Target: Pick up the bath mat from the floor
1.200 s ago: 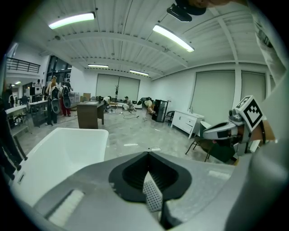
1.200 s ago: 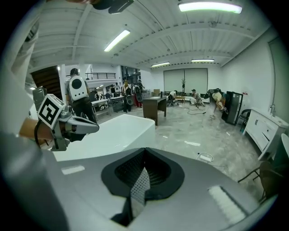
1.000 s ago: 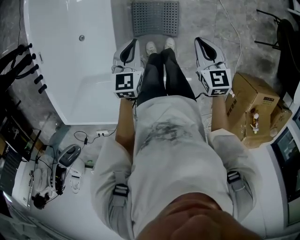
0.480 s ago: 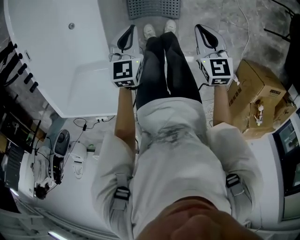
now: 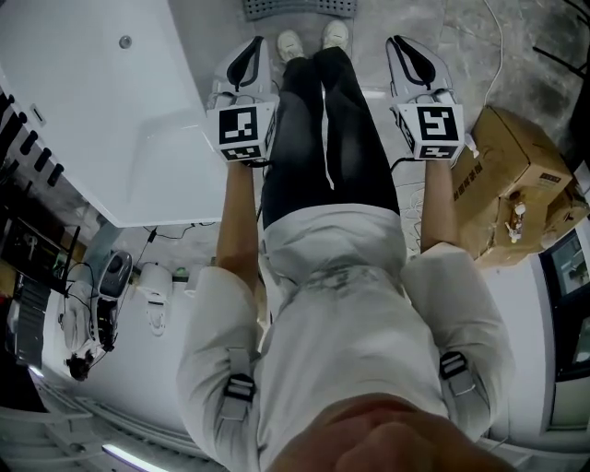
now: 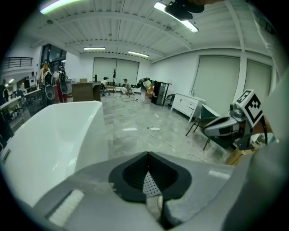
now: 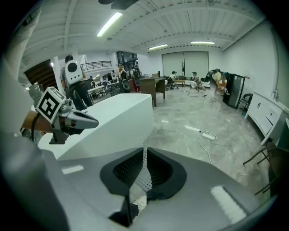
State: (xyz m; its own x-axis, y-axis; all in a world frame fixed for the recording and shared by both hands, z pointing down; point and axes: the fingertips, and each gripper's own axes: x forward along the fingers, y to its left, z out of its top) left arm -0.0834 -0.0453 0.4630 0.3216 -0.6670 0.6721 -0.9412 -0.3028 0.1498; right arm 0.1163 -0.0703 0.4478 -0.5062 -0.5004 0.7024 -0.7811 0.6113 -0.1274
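The grey perforated bath mat [image 5: 300,7] lies on the floor beyond the person's white shoes [image 5: 290,43], cut off by the head view's top edge. My left gripper [image 5: 251,51] hangs left of the legs, tilted down, jaws shut and empty. In the left gripper view a patch of the mat [image 6: 149,185] shows beyond the left gripper [image 6: 147,155]. My right gripper [image 5: 406,46] hangs right of the legs; its jaws have just been opening to a narrow slit, with nothing gripped. The mat [image 7: 143,173] shows through the gap of the right gripper [image 7: 144,151].
A white bathtub [image 5: 101,111] stands close on the left. Cardboard boxes [image 5: 512,184] sit on the right. A cable [image 5: 493,37] runs over the marble floor, ending at a power strip [image 6: 156,129]. Gear and wires [image 5: 101,295] lie at the lower left.
Both grippers have sunk toward the floor beside the legs. The mat has slid up to the head view's top edge, and the bathtub has shifted left.
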